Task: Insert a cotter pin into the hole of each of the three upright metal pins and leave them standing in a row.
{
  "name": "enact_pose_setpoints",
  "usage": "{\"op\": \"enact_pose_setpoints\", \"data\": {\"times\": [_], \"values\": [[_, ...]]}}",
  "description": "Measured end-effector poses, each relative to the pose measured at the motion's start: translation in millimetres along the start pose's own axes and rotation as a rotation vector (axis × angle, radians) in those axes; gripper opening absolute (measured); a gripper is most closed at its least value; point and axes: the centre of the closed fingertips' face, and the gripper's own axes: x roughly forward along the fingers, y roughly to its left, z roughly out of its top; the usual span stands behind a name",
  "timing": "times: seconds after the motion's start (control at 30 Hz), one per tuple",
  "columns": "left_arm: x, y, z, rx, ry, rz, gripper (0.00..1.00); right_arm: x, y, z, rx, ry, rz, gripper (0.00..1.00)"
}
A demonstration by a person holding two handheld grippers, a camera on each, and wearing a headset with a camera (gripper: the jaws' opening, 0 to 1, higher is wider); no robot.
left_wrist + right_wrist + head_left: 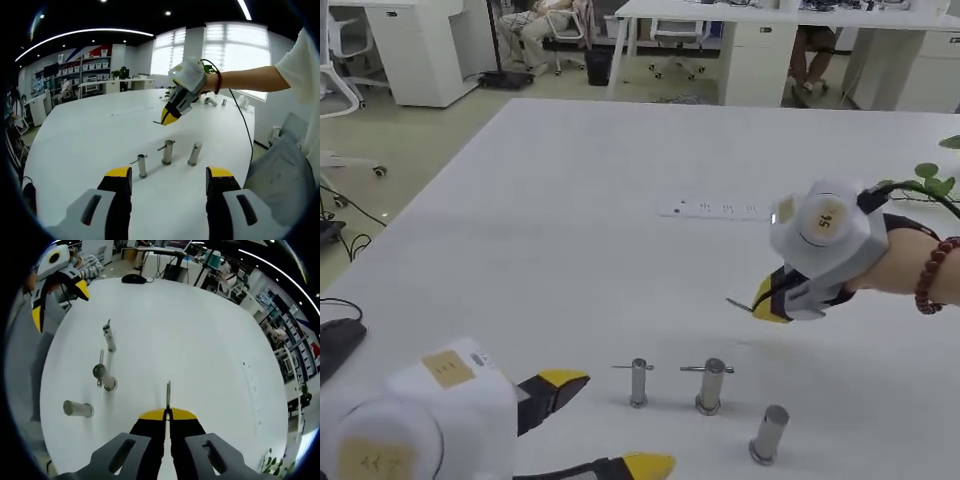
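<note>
Your headset camera looks forward and down over the white worktop (570,200), with the three metal pins (708,386) close below it. The camera on your left tongs (169,175) sits low, just behind the pins, and faces across the worktop toward the windows (235,50). The camera on your right tongs (168,412) looks down from higher up, past the cotter pin (168,392) at its tips, toward your left side. All three views share the row of pins, and each tongs camera catches the other tongs.
</note>
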Motion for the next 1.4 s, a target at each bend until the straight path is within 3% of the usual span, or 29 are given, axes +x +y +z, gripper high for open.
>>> {"op": "enact_pose_setpoints", "data": {"times": [0.47,1.1,1.4], "values": [[8.3,-2.4,14.1,-0.056,-0.006,-0.048,0.52,-28.2,32.7,34.6,-0.081,-0.101,-0.029,0.03],[27.5,-6.9,42.9,-0.267,-0.075,-0.095,0.38,-42.0,75.7,72.0,-0.127,-0.212,-0.032,0.03],[35.0,-7.1,46.7,-0.328,-0.079,-0.099,0.28,-42.0,85.5,79.9,-0.121,-0.242,-0.028,0.03]]}}
